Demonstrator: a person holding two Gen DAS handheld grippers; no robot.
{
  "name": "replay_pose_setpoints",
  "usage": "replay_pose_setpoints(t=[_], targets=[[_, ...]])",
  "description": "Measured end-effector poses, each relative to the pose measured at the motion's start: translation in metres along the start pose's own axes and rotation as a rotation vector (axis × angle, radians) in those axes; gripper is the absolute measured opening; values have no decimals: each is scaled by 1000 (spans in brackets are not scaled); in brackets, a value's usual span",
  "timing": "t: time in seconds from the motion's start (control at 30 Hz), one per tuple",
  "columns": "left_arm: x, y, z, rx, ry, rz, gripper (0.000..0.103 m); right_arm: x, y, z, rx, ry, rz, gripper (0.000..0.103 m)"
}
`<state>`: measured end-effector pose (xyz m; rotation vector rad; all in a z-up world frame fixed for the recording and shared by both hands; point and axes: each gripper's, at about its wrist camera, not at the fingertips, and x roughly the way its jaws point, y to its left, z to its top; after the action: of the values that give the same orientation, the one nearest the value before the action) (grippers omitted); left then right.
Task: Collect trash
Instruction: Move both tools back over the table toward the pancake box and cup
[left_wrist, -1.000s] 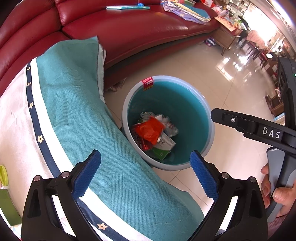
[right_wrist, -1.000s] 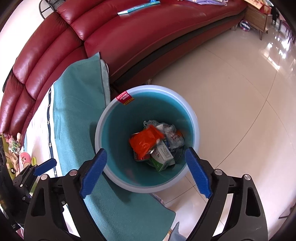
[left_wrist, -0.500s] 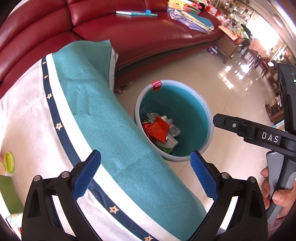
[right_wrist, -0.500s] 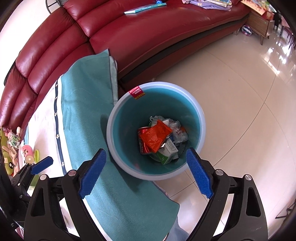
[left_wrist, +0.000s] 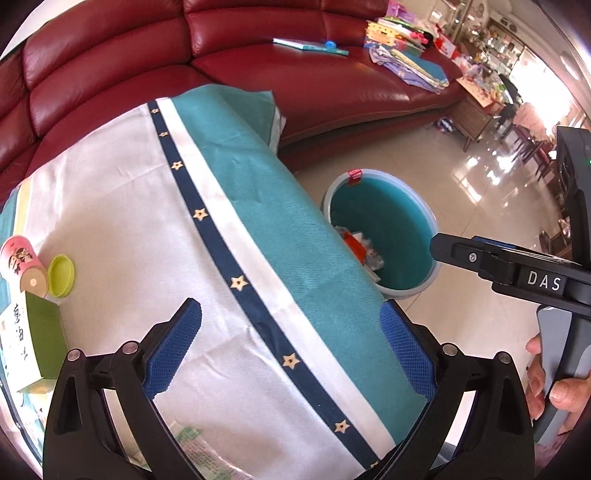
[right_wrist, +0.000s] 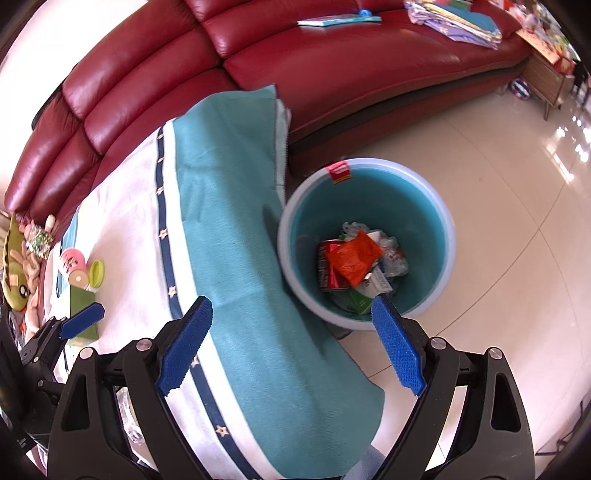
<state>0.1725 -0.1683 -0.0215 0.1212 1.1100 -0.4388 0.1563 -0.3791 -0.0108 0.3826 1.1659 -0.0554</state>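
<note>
Bin (right_wrist: 436, 206) sits on the floor at centre right of the right wrist view, tucked against the hanging teal edge of the tablecloth (right_wrist: 236, 229), with an orange wrapper (right_wrist: 352, 256) on top of other rubbish already inside it. I read both tools as empty. The right gripper (right_wrist: 291, 345) stands wide, nothing between its blue pads, one pad over the cloth and the other over the bin rim. The left gripper (left_wrist: 291, 349) is equally wide and bare, hanging over the white and teal cloth. What remains to collect lies on the table toward the left edge of both frames: a pink can (left_wrist: 22, 267) on its side, its long axis running roughly from upper left to lower right in the left view, a lime-green lid (left_wrist: 62, 276) just beside it, and a green carton (left_wrist: 33, 347) below them. A clear wrapper (left_wrist: 199, 450) shows at the bottom edge, between the left gripper's arms. I judge the left tool the nearer one to this litter; the bin lies the opposite way, to the right. The next pick therefore calls for a swing leftward, away from the bin.
</note>
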Motion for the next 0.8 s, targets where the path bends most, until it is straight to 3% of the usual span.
replay_pose_setpoints(t=[0.8], targets=[[-57, 211, -76, -330, -21, 187, 97, 54, 167, -24, -258, 132, 60, 84]])
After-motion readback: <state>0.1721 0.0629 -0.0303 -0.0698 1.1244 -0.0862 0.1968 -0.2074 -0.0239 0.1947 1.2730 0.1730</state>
